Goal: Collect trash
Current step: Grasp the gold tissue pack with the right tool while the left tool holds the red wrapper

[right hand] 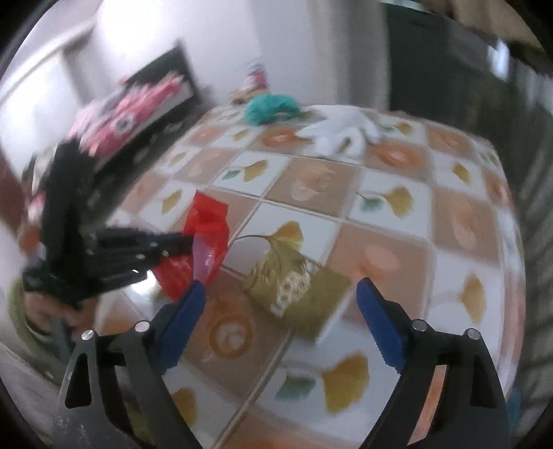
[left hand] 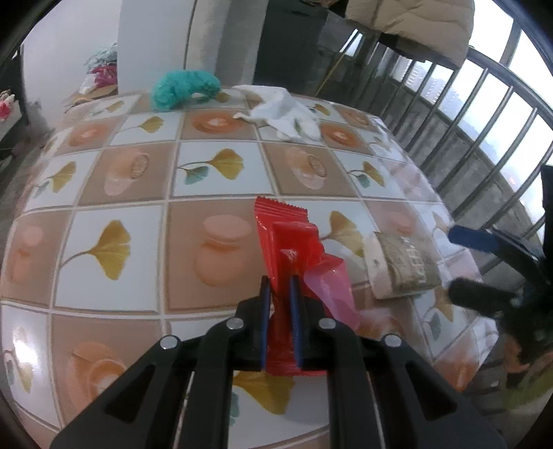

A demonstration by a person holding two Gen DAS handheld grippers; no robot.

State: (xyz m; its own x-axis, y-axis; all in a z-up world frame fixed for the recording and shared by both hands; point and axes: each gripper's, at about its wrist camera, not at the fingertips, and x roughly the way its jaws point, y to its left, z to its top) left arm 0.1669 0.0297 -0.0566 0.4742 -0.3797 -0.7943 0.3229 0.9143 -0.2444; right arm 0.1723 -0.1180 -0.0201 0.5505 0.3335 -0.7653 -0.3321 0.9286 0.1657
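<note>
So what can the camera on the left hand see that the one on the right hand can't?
Only the left view shows the railing, the padded coat draped above it, and the left gripper shut on the red wrapper seen from behind.

Only the right view shows the pink patterned thing, blurred, beside the table, and the right gripper with its fingers wide open, empty.

Both show the red wrapper, the olive packet, the teal yarn, the white cloth and the tiled tablecloth.
</note>
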